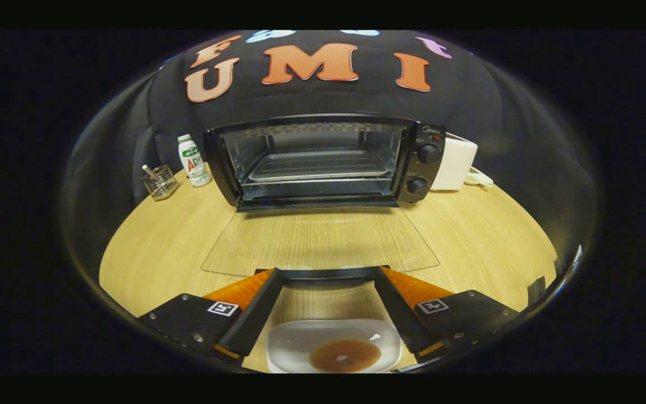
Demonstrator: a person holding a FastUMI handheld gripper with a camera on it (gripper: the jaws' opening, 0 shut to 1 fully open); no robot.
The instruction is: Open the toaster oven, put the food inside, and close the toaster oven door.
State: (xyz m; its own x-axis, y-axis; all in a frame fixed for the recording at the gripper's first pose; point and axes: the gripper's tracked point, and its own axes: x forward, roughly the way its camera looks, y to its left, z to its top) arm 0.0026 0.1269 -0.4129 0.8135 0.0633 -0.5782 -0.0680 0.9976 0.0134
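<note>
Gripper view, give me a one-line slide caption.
Toaster oven open, glass door flat on the table; gripper open at the door's handle, plate with donut below.

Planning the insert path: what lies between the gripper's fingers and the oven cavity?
The lowered glass door, flat over the table, in the gripper view; its handle sits between the fingertips.

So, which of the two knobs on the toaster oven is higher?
The knob just under the small red light is higher; the other knob sits below it. The fingers stand open.
</note>
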